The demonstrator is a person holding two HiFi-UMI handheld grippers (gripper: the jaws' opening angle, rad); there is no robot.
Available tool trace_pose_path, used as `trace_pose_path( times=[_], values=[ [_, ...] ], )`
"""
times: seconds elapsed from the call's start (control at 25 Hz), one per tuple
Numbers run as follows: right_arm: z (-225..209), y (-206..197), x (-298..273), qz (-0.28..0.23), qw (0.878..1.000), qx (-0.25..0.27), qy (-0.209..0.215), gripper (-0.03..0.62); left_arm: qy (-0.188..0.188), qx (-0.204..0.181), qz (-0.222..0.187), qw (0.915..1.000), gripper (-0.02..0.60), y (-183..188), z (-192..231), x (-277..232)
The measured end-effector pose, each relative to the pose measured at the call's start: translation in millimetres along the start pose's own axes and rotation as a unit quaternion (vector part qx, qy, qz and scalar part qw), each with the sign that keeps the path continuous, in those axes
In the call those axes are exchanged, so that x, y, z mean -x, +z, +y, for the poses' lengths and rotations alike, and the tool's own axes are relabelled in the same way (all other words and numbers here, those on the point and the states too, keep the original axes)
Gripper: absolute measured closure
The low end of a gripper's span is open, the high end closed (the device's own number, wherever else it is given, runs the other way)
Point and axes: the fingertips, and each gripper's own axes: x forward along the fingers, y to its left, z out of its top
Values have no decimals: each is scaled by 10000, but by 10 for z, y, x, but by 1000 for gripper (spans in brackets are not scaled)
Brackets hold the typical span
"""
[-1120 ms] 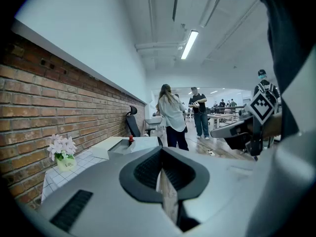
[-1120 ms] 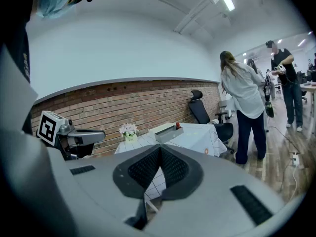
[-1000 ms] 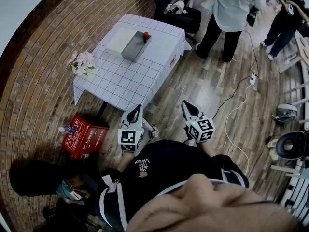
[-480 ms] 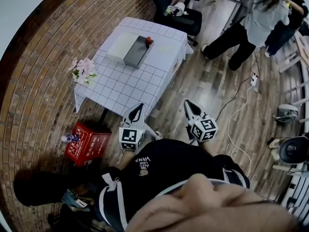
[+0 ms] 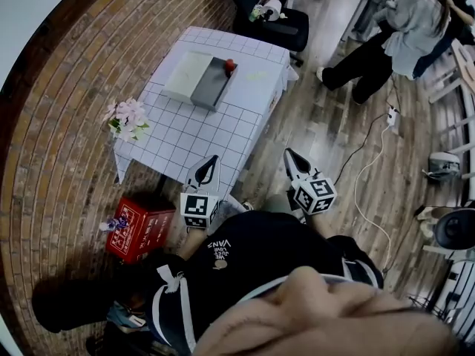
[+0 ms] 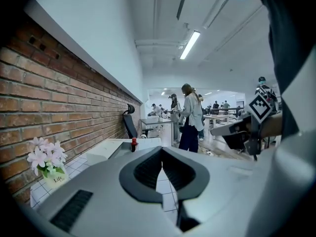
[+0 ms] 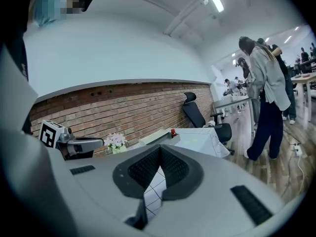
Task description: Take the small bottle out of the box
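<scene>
Wood floor (image 5: 319, 154) and brick wall (image 5: 67, 110); standing well back from table (image 5: 185, 136) with grid cloth. Not yet at the work, everything on the table well apart from both grippers. Red crate (image 5: 137, 228) on floor near the table's near left corner, no part of the task. On table's far half, open grey box (image 5: 210, 87), with pale flat panel (image 5: 184, 73), likely its lid, just beside it on the left. Next, left gripper (image 5: 211, 162) and right gripper (image 5: 292, 155), side by side low in front of the body, pointing toward the table. Jaws of each pressed together at the tips, nothing between them. Pink flowers (image 5: 128, 117) at table's left edge, by the wall. Smallest, small bottle (image 5: 230, 66), upright at the box's far end, red cap above the rim. Inside or only against the wall, hard to tell from here. Judged light, rigid and probably smooth-sided, so likely slippery and easy to tip. Best taken across the upper body just under the cap, jaws opened first, then lifted straight up clear of the box wall. Label and fill level too small to read.
</scene>
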Motion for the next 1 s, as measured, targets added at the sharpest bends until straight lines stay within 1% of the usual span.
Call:
trace_pose_path(
  times=[0.2, 0.36, 0.56, 0.72, 1.0],
  values=[
    [-116, 31, -126, 56, 10000, -14, -15, 595, 8, 87, 101, 9999, 570, -38, 60, -159],
    [-275, 133, -237, 150, 9999, 9, 44, 595, 83, 159, 59, 9998, 570, 86, 69, -376],
    [-471, 294, -387, 205, 9995, 66, 214, 595, 174, 178, 2, 9997, 571, 234, 43, -654],
    [-638, 400, -530, 272, 9987, 104, 415, 595, 386, 233, -15, 9990, 569, 306, 21, -823],
    [-923, 552, -801, 434, 9944, 256, 930, 595, 918, 423, 53, 9949, 570, 300, 1, -1107]
  ],
)
